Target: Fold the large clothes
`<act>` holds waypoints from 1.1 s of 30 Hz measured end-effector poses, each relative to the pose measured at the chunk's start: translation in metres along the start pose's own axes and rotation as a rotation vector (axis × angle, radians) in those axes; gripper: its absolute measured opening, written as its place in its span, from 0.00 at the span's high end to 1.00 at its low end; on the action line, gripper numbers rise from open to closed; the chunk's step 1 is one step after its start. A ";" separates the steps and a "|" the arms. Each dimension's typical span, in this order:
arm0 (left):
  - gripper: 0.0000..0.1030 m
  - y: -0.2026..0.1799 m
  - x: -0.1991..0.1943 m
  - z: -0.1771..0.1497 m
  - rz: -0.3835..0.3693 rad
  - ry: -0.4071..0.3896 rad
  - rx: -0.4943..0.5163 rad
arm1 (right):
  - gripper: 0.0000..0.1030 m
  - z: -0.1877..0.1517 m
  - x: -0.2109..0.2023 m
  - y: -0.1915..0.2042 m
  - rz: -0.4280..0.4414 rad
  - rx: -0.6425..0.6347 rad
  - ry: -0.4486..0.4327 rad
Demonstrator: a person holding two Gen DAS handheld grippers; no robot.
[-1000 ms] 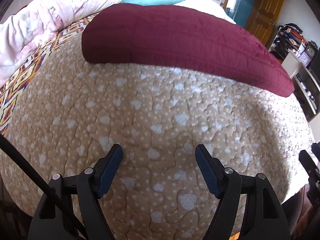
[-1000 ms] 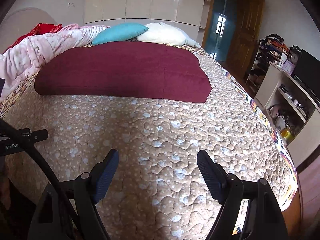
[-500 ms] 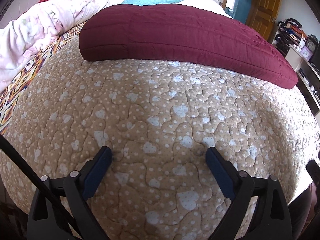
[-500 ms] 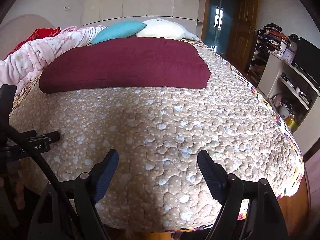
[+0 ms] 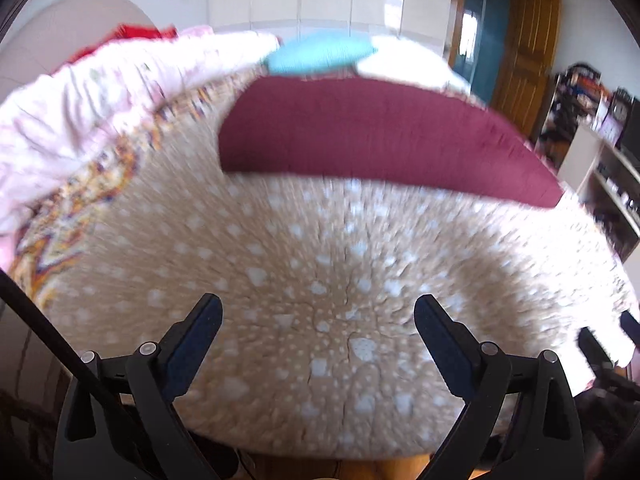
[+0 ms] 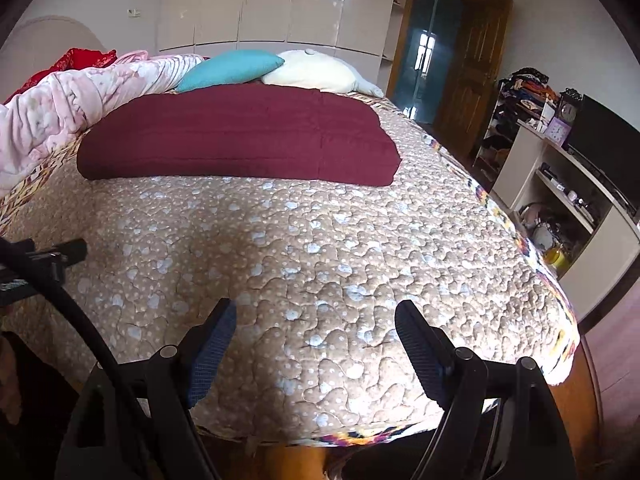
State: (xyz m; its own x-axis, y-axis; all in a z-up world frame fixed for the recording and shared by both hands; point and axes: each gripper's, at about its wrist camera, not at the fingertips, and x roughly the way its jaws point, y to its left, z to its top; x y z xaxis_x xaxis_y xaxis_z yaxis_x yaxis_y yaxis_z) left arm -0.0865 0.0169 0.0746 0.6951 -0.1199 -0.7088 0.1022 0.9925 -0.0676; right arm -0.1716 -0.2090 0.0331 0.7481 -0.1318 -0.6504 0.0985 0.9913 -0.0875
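A bed covered by a tan quilt (image 6: 320, 248) with pale spots fills both views. A folded maroon blanket (image 6: 240, 136) lies flat across the far half of the quilt, well apart from both tools. The left tool (image 5: 318, 320) hovers over the quilt's near edge, fingers spread wide, gripping nothing; its view is blurred. The right tool (image 6: 316, 324) sits likewise above the near edge, fingers apart and empty. A pink comforter (image 6: 60, 108) is bunched along the left side, with a teal pillow (image 6: 232, 68) and a white pillow (image 6: 316, 72) beyond the blanket.
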 end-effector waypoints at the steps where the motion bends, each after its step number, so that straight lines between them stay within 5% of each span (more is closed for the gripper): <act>1: 0.06 -0.001 -0.017 0.000 0.007 -0.033 0.004 | 0.17 0.000 -0.004 0.000 -0.013 0.000 -0.009; 8: 0.06 -0.010 -0.057 -0.012 0.011 -0.114 0.060 | 0.12 0.001 -0.019 0.004 -0.054 -0.027 -0.057; 16: 0.06 -0.019 -0.065 -0.024 0.020 -0.137 0.095 | 0.12 0.000 -0.009 -0.004 -0.063 0.020 0.001; 33: 0.06 -0.030 -0.057 -0.035 -0.004 -0.077 0.133 | 0.12 -0.003 0.000 -0.004 -0.076 0.025 0.052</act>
State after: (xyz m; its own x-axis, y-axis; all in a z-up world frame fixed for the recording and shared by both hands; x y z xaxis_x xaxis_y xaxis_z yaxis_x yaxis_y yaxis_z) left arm -0.1547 -0.0055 0.0924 0.7467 -0.1306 -0.6523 0.1950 0.9804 0.0269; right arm -0.1741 -0.2125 0.0316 0.7031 -0.2059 -0.6807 0.1709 0.9780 -0.1193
